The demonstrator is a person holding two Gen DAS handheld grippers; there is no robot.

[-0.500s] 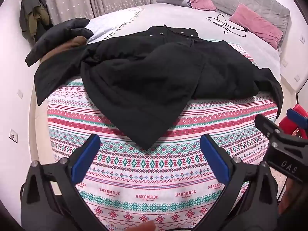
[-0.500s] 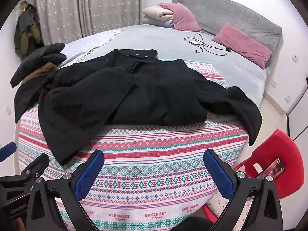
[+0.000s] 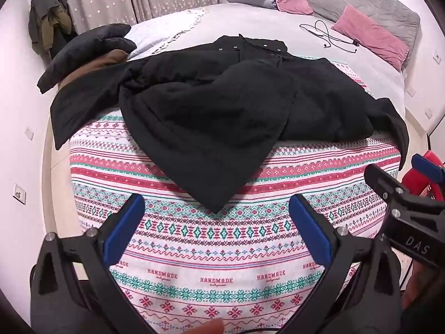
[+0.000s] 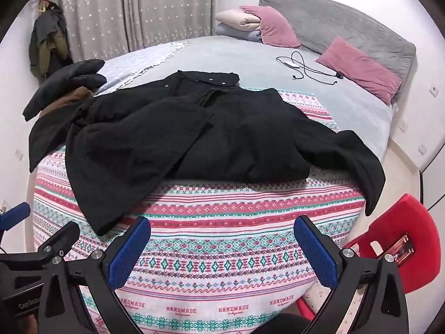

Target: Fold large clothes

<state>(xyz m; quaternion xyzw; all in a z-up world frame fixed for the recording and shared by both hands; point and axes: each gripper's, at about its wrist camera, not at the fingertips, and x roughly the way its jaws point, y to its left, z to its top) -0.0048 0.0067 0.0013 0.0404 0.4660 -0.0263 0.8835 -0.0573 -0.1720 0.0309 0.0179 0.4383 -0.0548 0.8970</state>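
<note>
A large black coat [image 3: 217, 105] [image 4: 172, 139] lies spread on the patterned blanket [image 3: 222, 250] [image 4: 222, 264] at the foot of the bed. Its collar points toward the pillows, one front flap is turned over toward me in a point, and its right sleeve [image 4: 364, 172] hangs over the bed's edge. My left gripper [image 3: 217, 222] hovers open above the blanket just short of the flap's tip, nothing between its blue pads. My right gripper [image 4: 222, 245] is open too, over the blanket in front of the coat's hem. Each gripper shows at the edge of the other's view.
A second dark jacket over something brown [image 3: 86, 53] lies at the bed's left side. Pink pillows [image 4: 358, 69], folded bedding [image 4: 239, 22] and a black cable [image 4: 306, 69] lie near the grey headboard. A red chair [image 4: 403, 245] stands at the right corner. Clothes hang by the curtain [image 3: 47, 27].
</note>
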